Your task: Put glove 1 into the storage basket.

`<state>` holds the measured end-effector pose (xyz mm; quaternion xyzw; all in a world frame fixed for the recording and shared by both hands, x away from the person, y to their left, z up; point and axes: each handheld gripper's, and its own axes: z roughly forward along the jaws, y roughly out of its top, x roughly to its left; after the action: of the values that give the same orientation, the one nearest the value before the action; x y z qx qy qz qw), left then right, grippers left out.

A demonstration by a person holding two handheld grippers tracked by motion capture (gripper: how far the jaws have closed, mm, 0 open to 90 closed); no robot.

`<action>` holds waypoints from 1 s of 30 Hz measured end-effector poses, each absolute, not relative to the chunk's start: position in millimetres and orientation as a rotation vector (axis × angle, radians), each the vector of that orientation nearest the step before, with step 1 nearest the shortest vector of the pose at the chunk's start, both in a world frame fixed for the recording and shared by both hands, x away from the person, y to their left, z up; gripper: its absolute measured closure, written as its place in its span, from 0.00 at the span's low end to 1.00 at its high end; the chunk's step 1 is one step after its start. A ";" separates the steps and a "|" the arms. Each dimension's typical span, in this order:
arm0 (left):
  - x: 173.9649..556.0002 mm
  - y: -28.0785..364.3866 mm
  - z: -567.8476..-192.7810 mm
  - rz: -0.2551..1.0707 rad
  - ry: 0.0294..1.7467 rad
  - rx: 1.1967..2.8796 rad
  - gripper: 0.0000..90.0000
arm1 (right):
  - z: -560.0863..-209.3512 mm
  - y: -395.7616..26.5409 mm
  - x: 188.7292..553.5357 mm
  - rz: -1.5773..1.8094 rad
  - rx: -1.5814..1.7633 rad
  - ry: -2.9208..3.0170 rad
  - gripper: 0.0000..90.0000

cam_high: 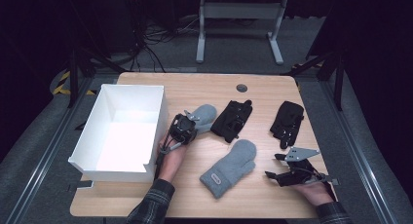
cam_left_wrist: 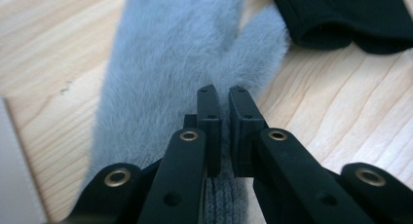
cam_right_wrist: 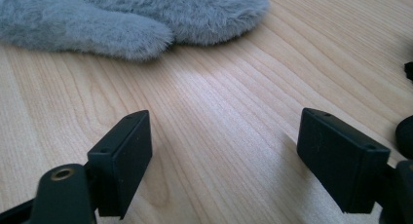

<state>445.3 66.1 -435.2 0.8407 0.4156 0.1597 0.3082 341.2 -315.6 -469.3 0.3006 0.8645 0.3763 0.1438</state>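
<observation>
Grey mitten [cam_left_wrist: 165, 73] lies beside the white box [cam_high: 87, 136], its cuff clamped between the left gripper [cam_high: 181, 129] jaws and largely hidden under that gripper in the high view. A second grey mitten [cam_high: 229, 168] lies mid-table. The right gripper [cam_right_wrist: 224, 156] hovers with jaws spread wide and nothing between them. Two black gloves [cam_high: 234, 119] lie beyond, details indistinct.

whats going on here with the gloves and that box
A person at a light wooden table holds a gripper in each hand. The left gripper is shut on a fuzzy grey mitten lying beside the open white box. The right gripper is open over bare wood, holding nothing. A second grey mitten and two black gloves lie on the table. No glove can be seen inside the box.
</observation>
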 end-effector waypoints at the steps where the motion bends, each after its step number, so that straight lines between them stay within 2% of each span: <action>1: 444.1 67.6 -430.5 0.413 1.094 2.196 0.96 | -469.2 -315.8 341.1 1.084 0.866 2.492 0.23; 13: 432.4 73.7 -406.3 0.349 1.051 2.097 0.96 | -469.3 -315.5 341.6 1.084 0.869 2.491 0.23; 30: 407.6 72.5 -376.0 0.182 0.918 1.993 0.96 | -469.5 -314.7 342.4 1.081 0.872 2.490 0.21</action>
<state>407.6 72.5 -376.0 0.8071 0.3718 0.0737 0.4527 342.4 -314.7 -469.5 0.3026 0.8642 0.3752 0.1445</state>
